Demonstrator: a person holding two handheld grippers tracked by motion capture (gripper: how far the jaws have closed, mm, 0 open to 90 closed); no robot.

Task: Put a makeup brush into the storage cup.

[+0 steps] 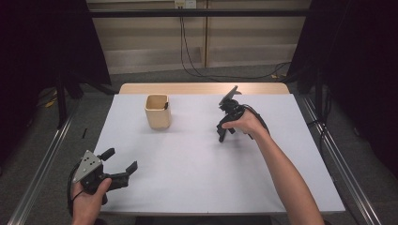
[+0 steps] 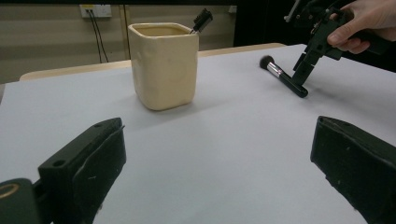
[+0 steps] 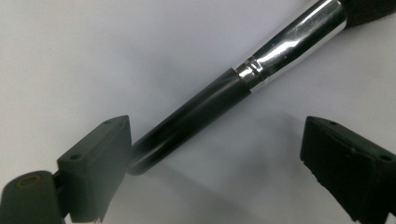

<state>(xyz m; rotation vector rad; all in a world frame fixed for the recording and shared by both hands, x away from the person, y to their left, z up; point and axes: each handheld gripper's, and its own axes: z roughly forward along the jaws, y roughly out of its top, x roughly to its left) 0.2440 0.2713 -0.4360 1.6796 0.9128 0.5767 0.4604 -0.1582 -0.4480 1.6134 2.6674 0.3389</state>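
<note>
A black-handled makeup brush [image 3: 201, 114] with a silver ferrule [image 3: 289, 44] lies flat on the white table [image 1: 197, 164]. My right gripper [image 3: 224, 163] points down over its handle, open, one jaw on each side; the handle's end touches the left jaw. From the left gripper view the brush [image 2: 283, 77] lies under the right gripper [image 2: 301, 74], held by a hand. A cream square cup [image 1: 157, 111] stands at the back left of the table with a small dark brush [image 2: 201, 21] sticking out of it. My left gripper [image 1: 120, 160] rests open near the front left corner, empty.
The table's wooden far edge [image 1: 202, 88] shows behind the white sheet. Metal rails [image 1: 42, 164] run along both sides of the table. Cables [image 1: 197, 70] trail on the floor beyond it. Open white surface lies between the cup [image 2: 163, 65] and my left gripper [image 2: 219, 172].
</note>
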